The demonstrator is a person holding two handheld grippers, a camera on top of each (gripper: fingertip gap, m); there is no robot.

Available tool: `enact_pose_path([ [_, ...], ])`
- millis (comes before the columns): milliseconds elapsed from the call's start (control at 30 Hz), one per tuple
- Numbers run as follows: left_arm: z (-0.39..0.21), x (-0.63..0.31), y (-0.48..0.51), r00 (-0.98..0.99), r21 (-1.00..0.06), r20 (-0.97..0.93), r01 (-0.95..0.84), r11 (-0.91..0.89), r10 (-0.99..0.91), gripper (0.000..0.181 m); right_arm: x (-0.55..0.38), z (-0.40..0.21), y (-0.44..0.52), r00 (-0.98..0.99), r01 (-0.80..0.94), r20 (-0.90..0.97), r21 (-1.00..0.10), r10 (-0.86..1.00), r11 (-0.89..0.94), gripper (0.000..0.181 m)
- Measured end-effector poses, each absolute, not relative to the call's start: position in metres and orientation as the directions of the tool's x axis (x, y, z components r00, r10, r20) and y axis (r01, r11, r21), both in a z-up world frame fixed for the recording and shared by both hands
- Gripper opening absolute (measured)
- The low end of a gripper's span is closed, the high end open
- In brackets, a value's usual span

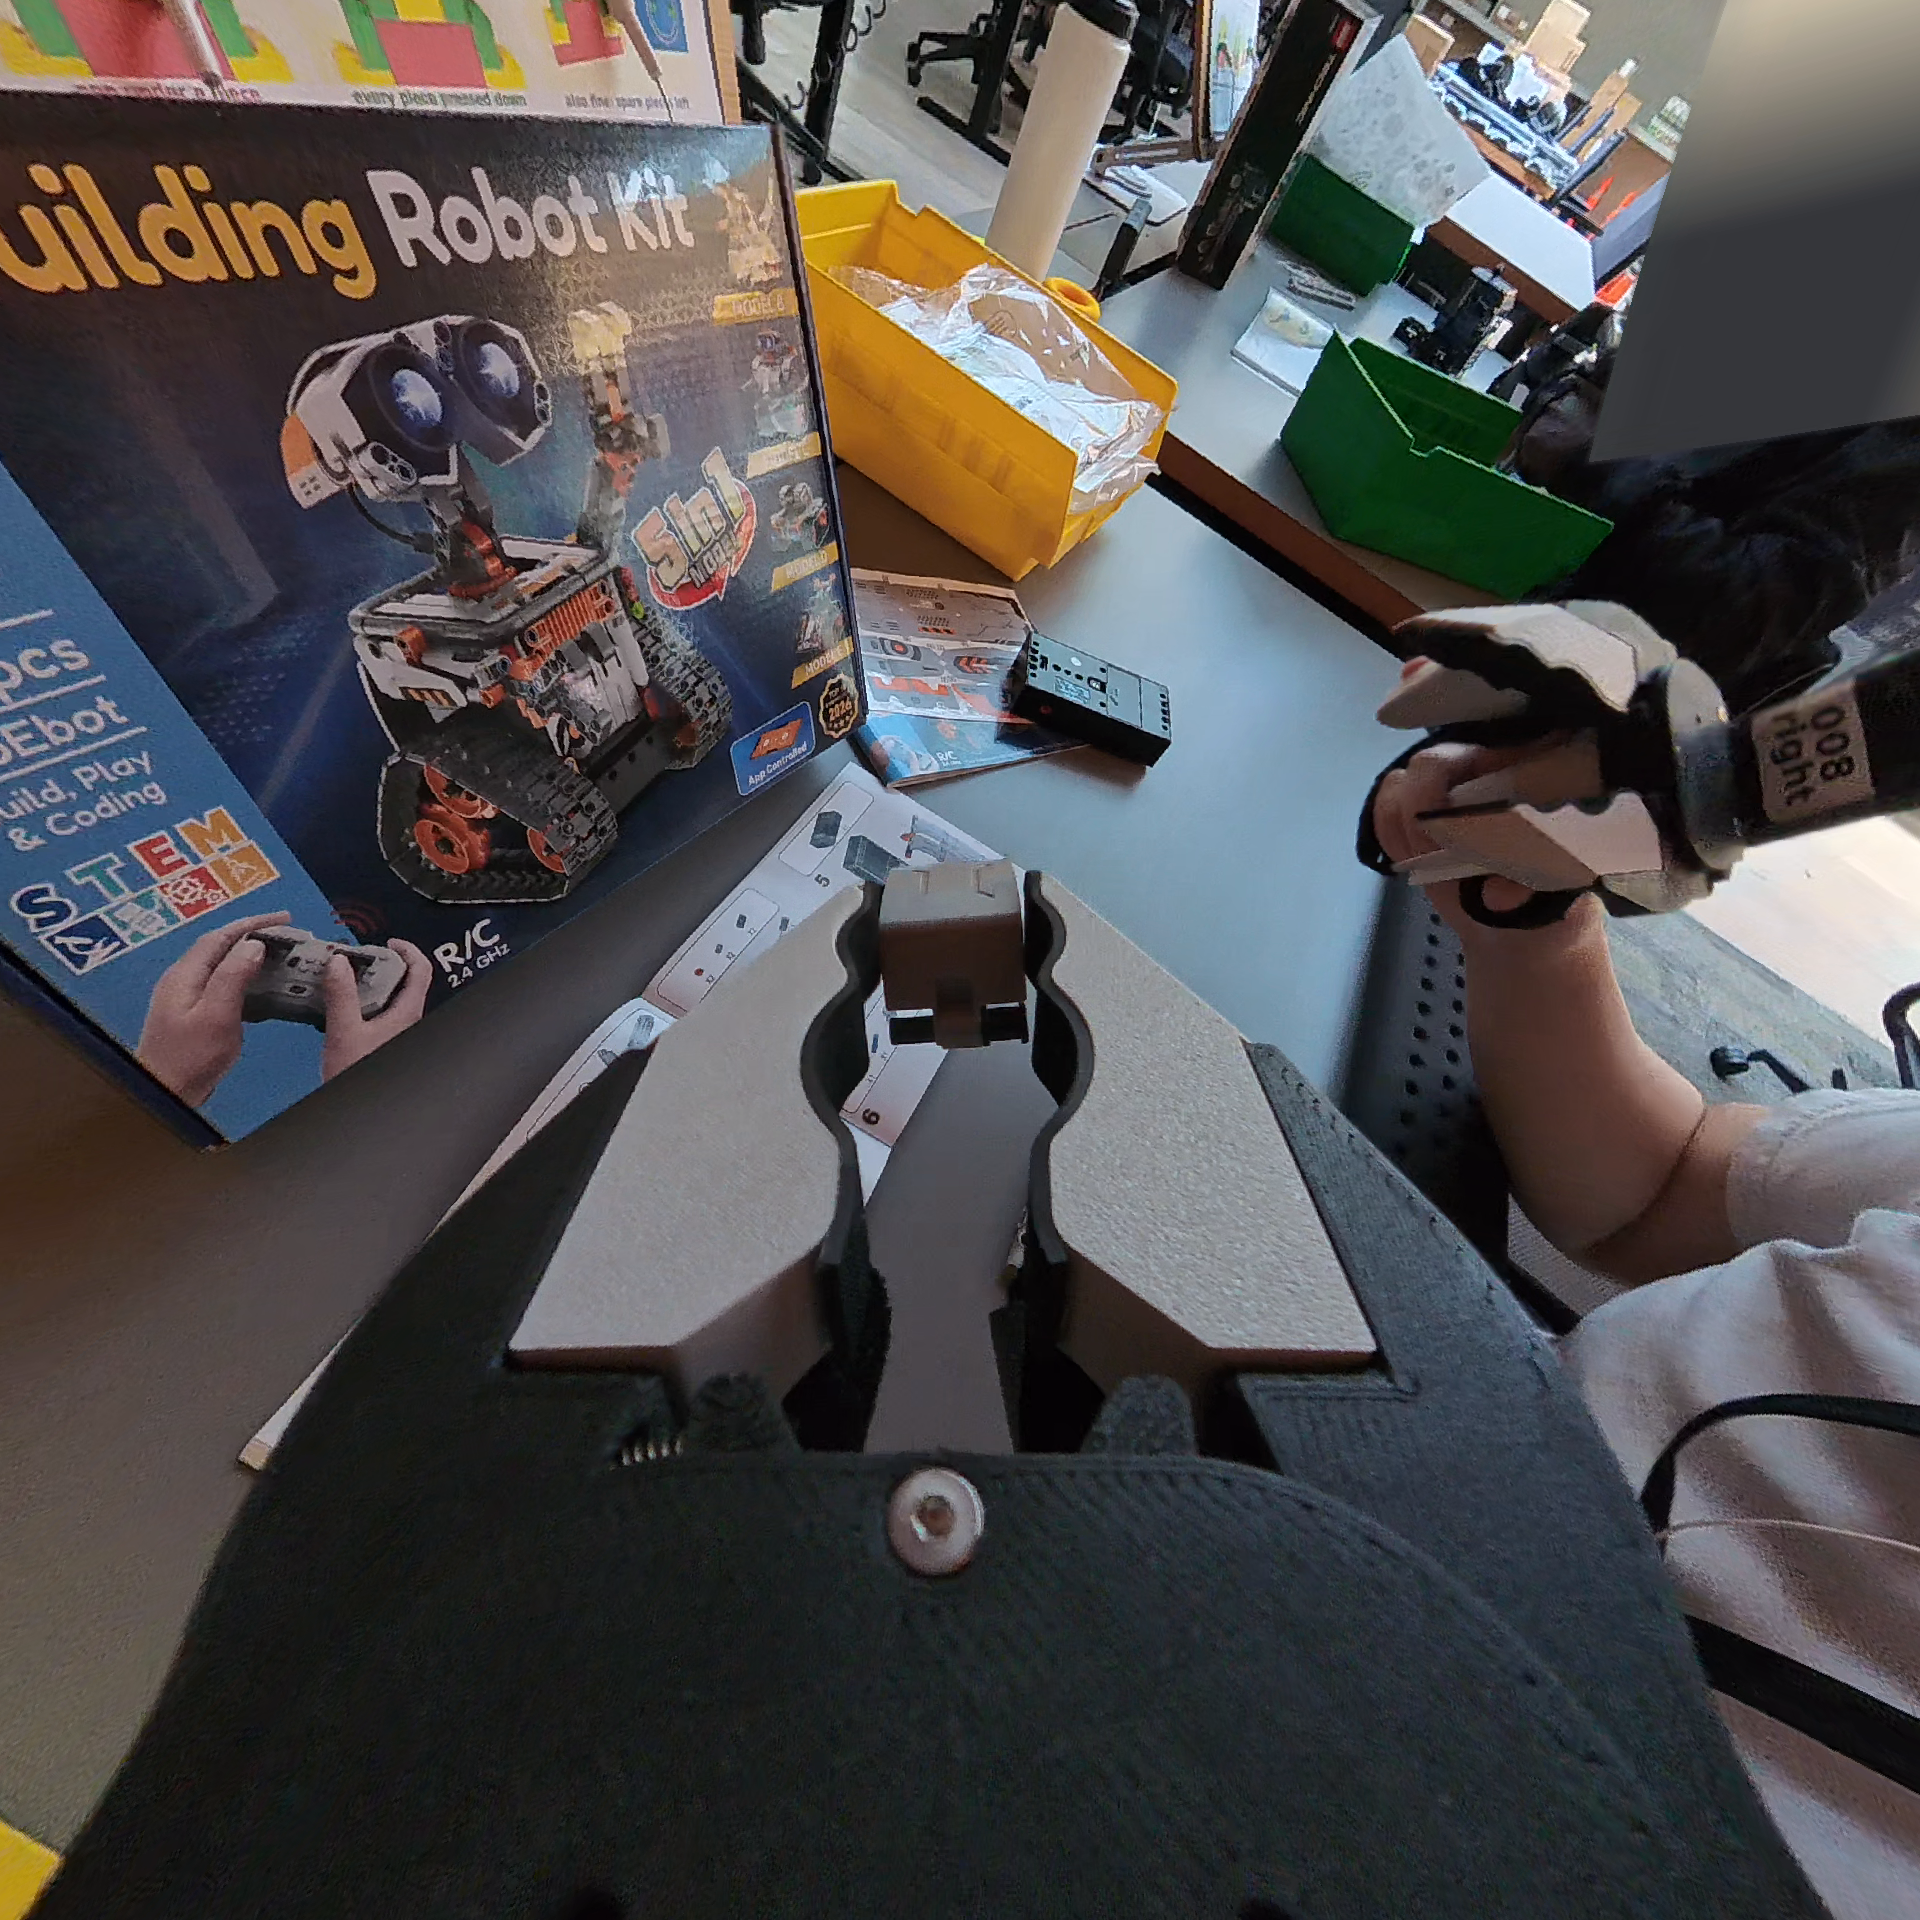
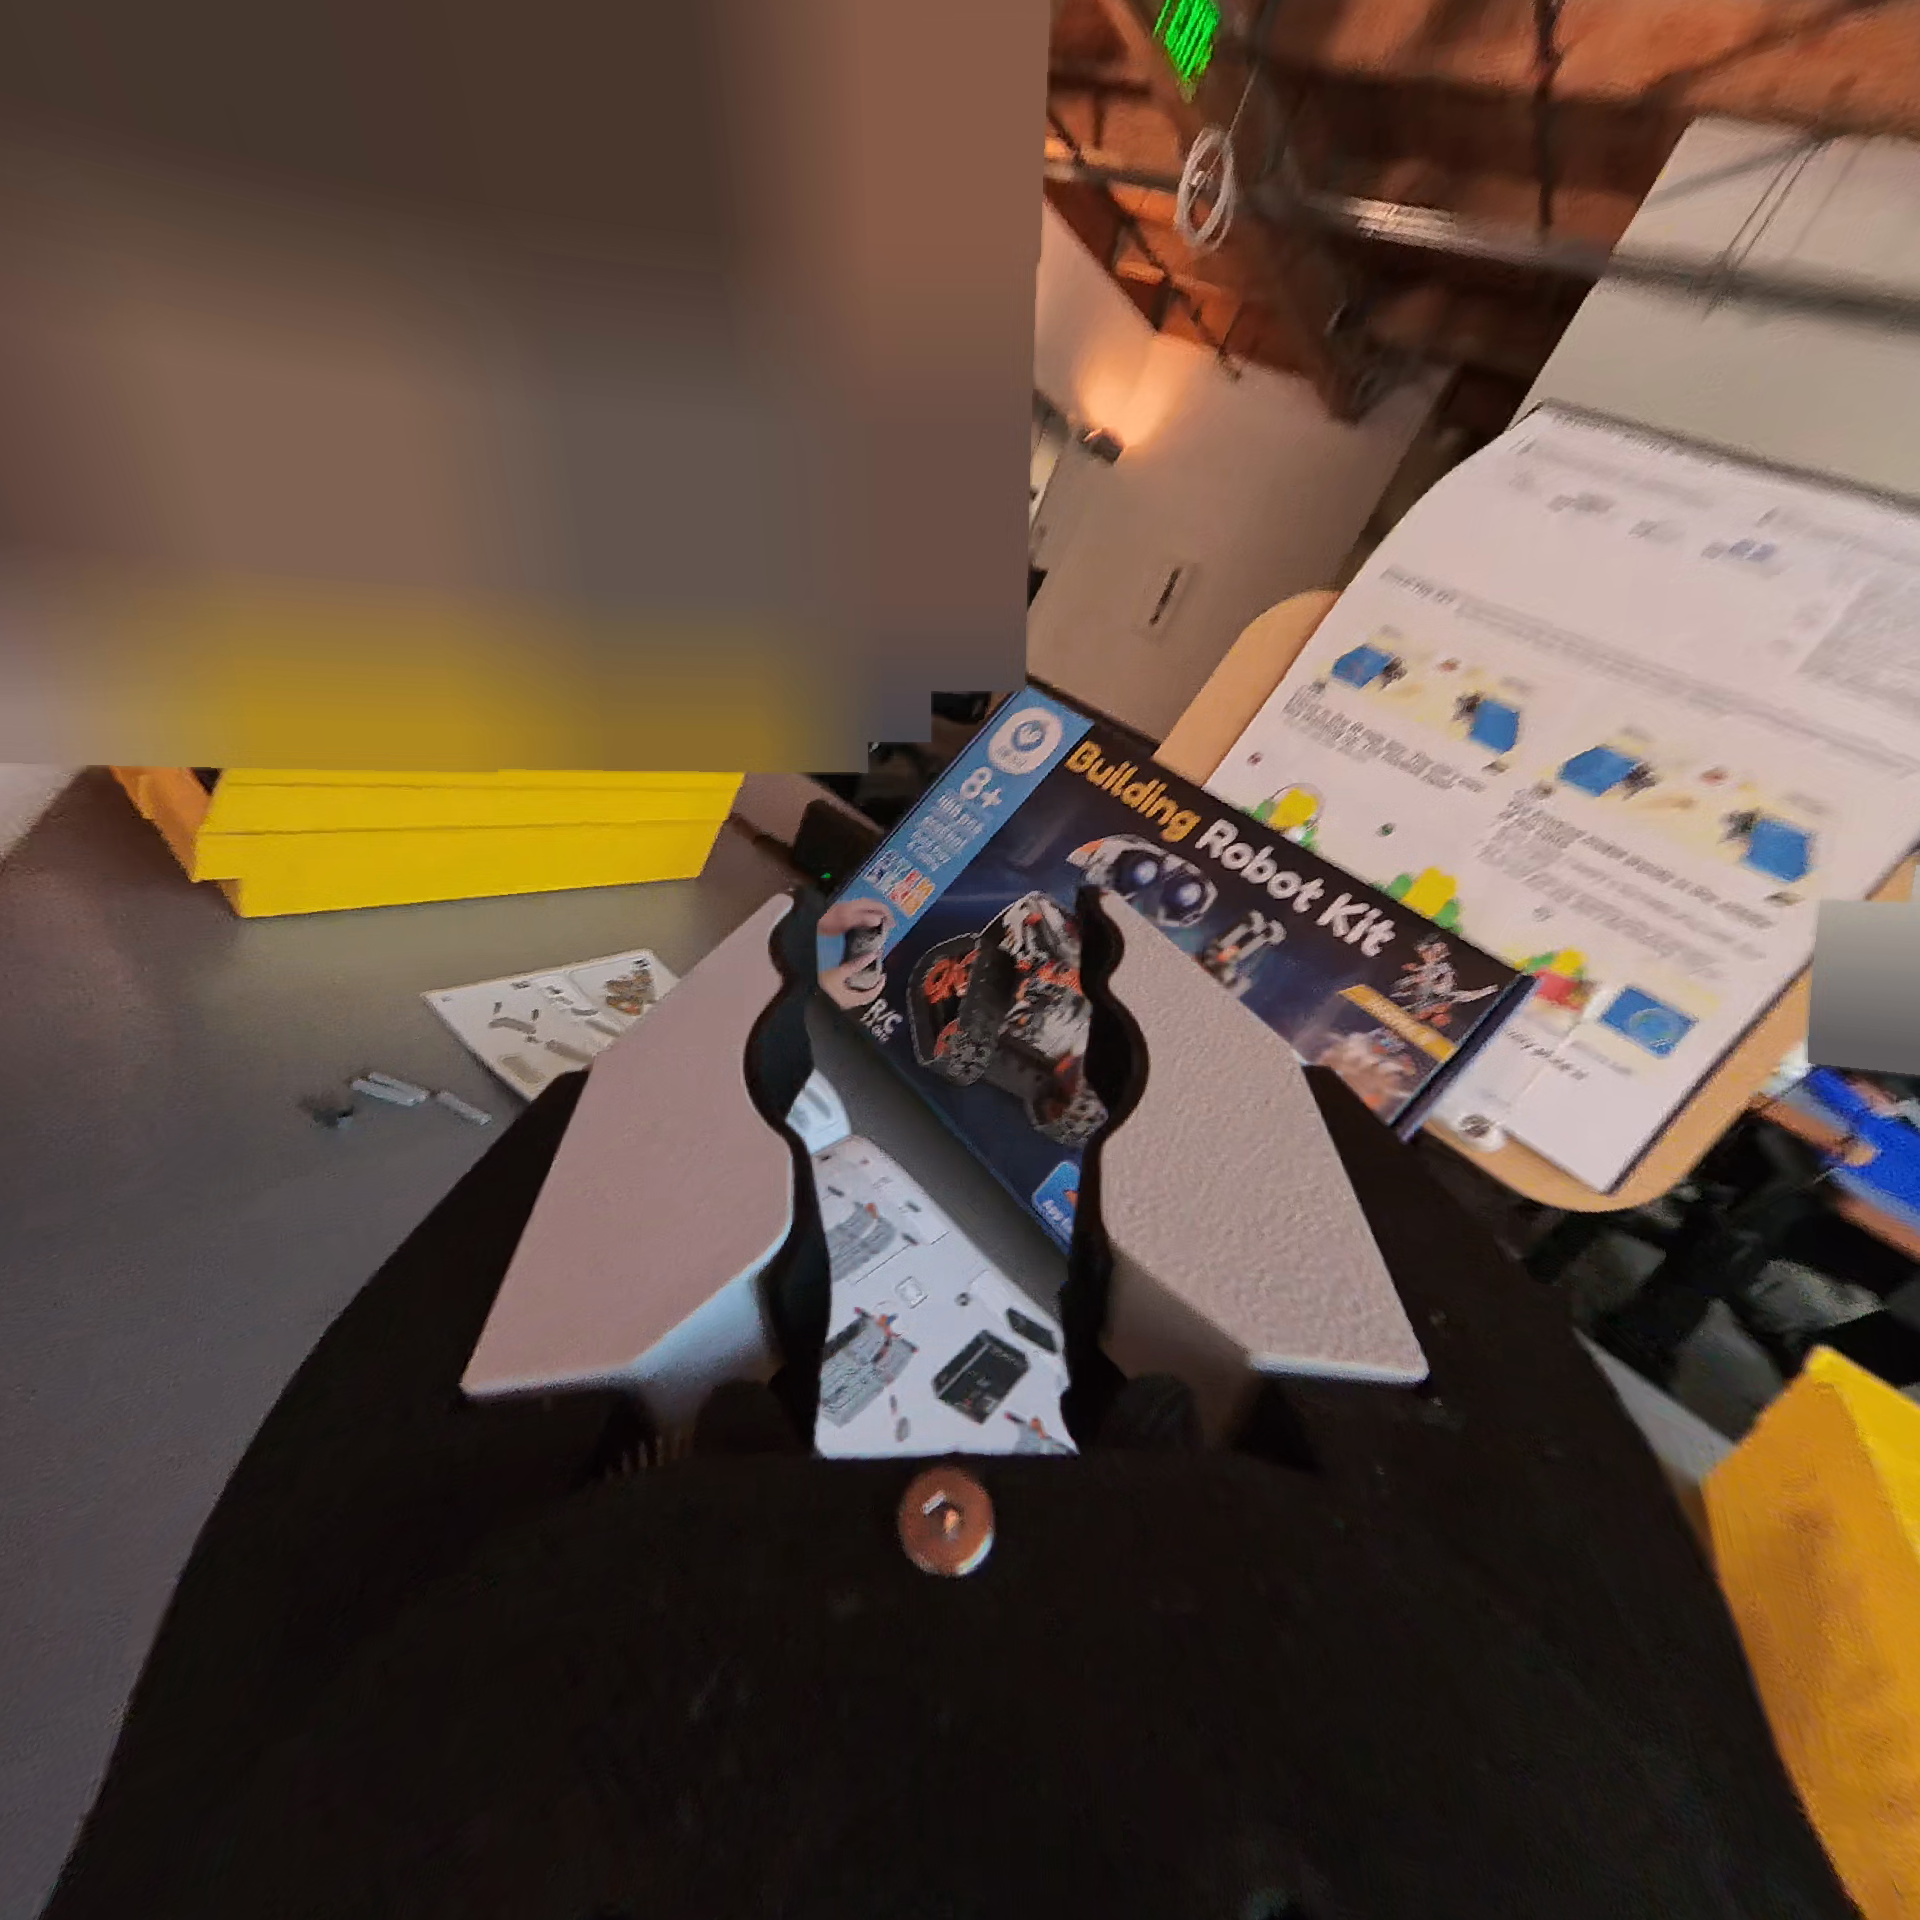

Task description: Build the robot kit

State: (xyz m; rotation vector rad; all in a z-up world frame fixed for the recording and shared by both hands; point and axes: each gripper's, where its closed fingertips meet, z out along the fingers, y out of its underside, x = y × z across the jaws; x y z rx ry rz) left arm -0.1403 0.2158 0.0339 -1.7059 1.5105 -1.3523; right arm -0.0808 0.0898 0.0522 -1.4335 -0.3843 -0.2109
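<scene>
Left gripper [image 1: 951, 961] clenched on grey block [image 1: 948, 940], above leaflet [image 1: 727, 997] near kit box [image 1: 416, 540] | right gripper [image 2: 940, 997] released, empty | we judge risk: shallow tip grip, block slips to tabletop [image 1: 1195, 831].

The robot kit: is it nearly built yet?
Barely begun. Done: the box is unpacked, the instruction sheet laid out. In hand: the left hand-held gripper clamps one small grey block; the right hand-held gripper is empty. No built robot shows.
</scene>
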Motion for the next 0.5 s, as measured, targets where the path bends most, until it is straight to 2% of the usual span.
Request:
enact_pose_path([
  [167, 0.033, -0.145, 0.219, -0.06, -0.851, 0.304, -0.466, -0.243, -0.951, 0.025, -0.095, 0.036, 0.109, 0.924, 0.307, 0.304, -0.951, 0.233, 0.027, 0.052],
  [233, 0.032, -0.149, 0.223, -0.042, -0.846, 0.314, -0.465, -0.259, -0.949, 0.025, -0.1, 0.035, 0.114, 0.934, 0.224, 0.203, -0.974, 0.295, -0.039, 0.06],
  [333, 0.033, -0.155, 0.23, -0.023, -0.844, 0.337, -0.451, -0.292, -0.941, 0.025, -0.111, 0.051, 0.128, 0.913, 0.173, 0.154, -0.985, 0.377, -0.015, 0.064],
  [500, 0.035, -0.161, 0.236, -0.005, -0.841, 0.359, -0.434, -0.322, -0.933, 0.025, -0.116, 0.057, 0.177, 0.821, 0.466, 0.425, -0.885, 0.381, -0.018, 0.063],
])
